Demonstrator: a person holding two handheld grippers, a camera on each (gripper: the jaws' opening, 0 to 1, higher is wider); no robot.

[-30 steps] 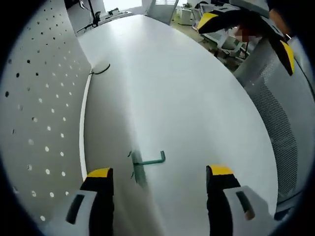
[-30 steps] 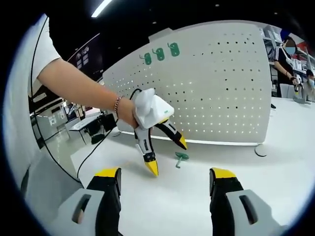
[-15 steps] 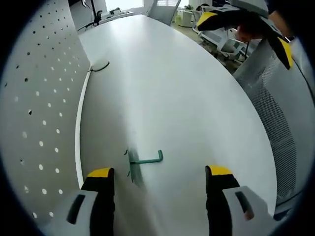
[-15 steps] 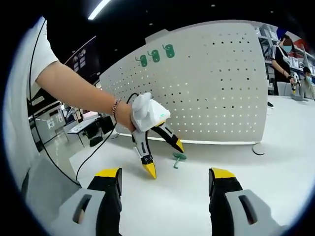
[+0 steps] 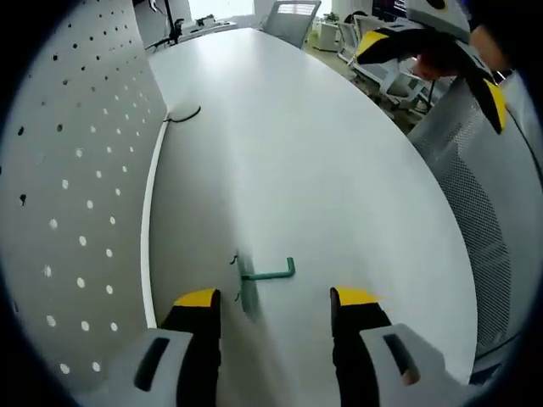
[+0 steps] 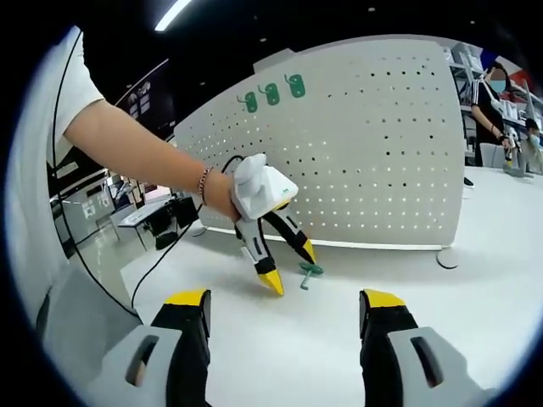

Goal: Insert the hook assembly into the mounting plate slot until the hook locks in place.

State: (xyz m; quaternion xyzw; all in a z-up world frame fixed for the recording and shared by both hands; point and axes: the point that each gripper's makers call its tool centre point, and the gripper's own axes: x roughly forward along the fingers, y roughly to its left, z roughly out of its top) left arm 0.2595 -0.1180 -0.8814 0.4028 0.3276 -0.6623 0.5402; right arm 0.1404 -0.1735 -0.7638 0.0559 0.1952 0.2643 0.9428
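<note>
A small green hook (image 5: pixel 265 275) lies flat on the white table (image 5: pixel 322 170), close to the foot of the white pegboard (image 5: pixel 76 212). My left gripper (image 5: pixel 276 298) is open, its yellow-tipped jaws straddling the hook from just behind it. In the right gripper view a hand holds the left gripper (image 6: pixel 291 268) tilted down over the green hook (image 6: pixel 309 273), one tip right beside it. My right gripper (image 6: pixel 285 298) is open, holds nothing, and hovers well back from the hook. It also appears as the right gripper (image 5: pixel 433 59) in the left gripper view.
The pegboard (image 6: pixel 373 153) stands upright along the table, with three green hooks (image 6: pixel 271 91) mounted near its top edge. A dark cable (image 5: pixel 182 114) lies at its foot. A mesh chair back (image 5: pixel 484 212) borders the table edge. A person (image 6: pixel 492 93) stands far off.
My left gripper's jaws have come closer together and have moved nearer the green hook. The right gripper has stayed open in place.
</note>
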